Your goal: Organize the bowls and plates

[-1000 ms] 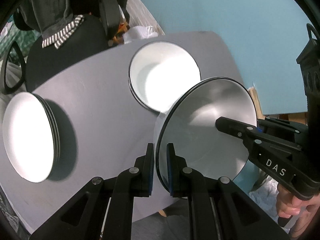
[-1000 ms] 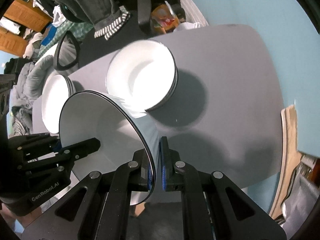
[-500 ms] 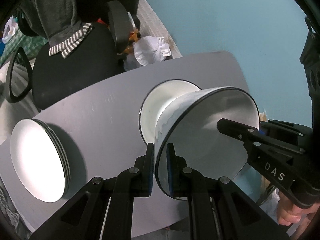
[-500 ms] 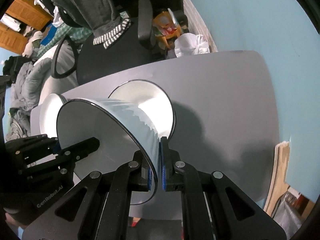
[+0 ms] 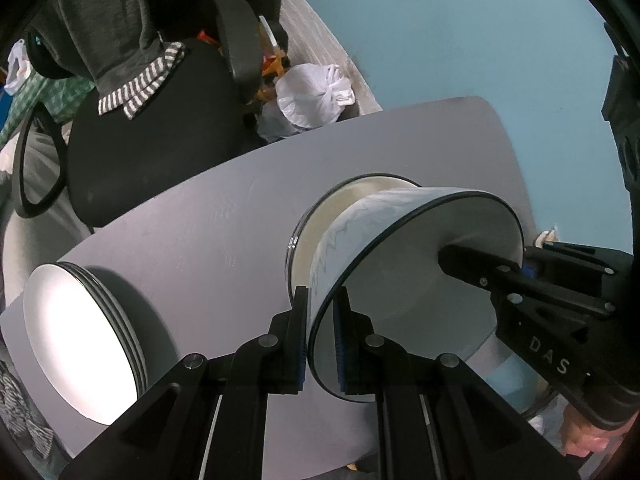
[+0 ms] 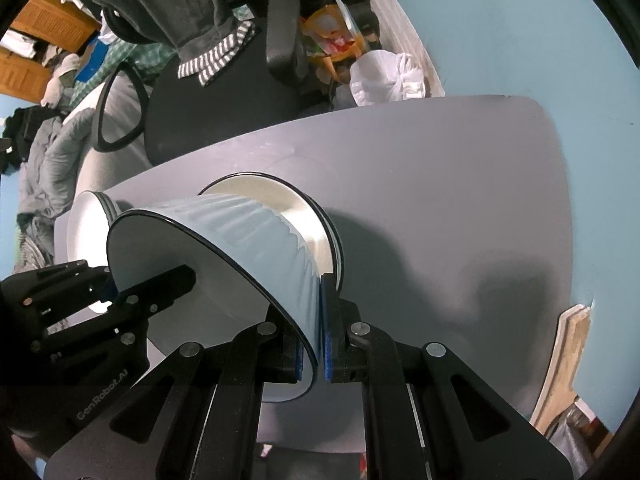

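This looks like a lived-in room of a home, used partly as a workspace. A grey table (image 5: pixel 200 240) stands against a pale blue wall (image 5: pixel 460 32). Behind it a black office chair (image 5: pixel 152 128) carries a draped dark garment with striped cuffs (image 5: pixel 136 92). A tied white plastic bag (image 5: pixel 312 96) sits on the floor, and crumpled grey bedding (image 6: pixel 48 160) and wooden furniture (image 6: pixel 44 40) lie beyond.
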`<state>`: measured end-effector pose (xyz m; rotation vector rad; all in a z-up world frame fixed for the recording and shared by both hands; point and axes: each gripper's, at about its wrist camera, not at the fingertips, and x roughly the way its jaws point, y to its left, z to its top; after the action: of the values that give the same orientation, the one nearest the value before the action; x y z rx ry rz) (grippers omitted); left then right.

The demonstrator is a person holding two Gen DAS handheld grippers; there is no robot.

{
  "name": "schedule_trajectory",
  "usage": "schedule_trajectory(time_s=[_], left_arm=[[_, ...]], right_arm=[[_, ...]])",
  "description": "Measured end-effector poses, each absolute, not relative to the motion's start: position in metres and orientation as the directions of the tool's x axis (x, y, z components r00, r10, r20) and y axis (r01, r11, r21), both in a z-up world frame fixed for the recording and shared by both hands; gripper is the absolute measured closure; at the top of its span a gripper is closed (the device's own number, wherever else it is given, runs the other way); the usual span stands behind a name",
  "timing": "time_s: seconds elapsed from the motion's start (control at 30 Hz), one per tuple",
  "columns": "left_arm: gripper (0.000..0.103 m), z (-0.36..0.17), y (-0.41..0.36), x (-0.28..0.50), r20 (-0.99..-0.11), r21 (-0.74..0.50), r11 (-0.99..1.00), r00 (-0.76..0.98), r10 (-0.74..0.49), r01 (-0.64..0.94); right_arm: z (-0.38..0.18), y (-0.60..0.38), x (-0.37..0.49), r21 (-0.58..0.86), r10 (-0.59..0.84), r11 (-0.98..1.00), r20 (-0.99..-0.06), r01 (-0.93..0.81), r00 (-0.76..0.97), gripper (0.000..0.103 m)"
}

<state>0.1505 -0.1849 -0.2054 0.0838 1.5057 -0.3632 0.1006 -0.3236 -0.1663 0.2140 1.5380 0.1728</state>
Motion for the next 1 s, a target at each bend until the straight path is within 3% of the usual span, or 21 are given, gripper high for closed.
schedule_trajectory(time_s=[0.53, 0.57, 0.67, 0.7, 0.83, 1.0], left_arm=[[0.089, -0.209, -0.185, 0.165, -0.981, -0.193, 0.947, -0.04, -0.189, 0.257], [0.088, -0.209, -0.187, 0.165, -0.984, -0.18, 0.947, -0.047, -0.174, 0.267], [0.061, -0.202, -0.197, 0.16, -0.997, -0.073, 0.941, -0.002, -0.077, 0.33], [0.058, -0.198, -0.201, 0.158, -0.998, -0.038, 0.935, 0.031, -0.052, 0.353], [0.058, -0.195, -0.207, 0.157, -0.998, -0.044, 0.923, 0.027, -0.058, 0.382], [0.057, -0.19, -0.198, 0.157, -0.997, -0.055, 0.937, 0.037, -0.073, 0.346]], right_arm=[[-0.17, -0.329, 0.112, 0.274, 0.277, 0.959, -0.961, 0.068, -0.027, 0.093], [-0.17, -0.329, 0.112, 0.274, 0.276, 0.959, -0.961, 0.07, -0.028, 0.093], [-0.169, -0.33, 0.112, 0.279, 0.282, 0.957, -0.959, 0.079, -0.025, 0.092], [-0.168, -0.33, 0.112, 0.282, 0.284, 0.956, -0.959, 0.081, -0.02, 0.09], [-0.16, -0.332, 0.113, 0.269, 0.268, 0.96, -0.963, 0.084, 0.012, 0.08], [-0.156, -0.336, 0.11, 0.275, 0.272, 0.955, -0.961, 0.111, 0.044, 0.076]])
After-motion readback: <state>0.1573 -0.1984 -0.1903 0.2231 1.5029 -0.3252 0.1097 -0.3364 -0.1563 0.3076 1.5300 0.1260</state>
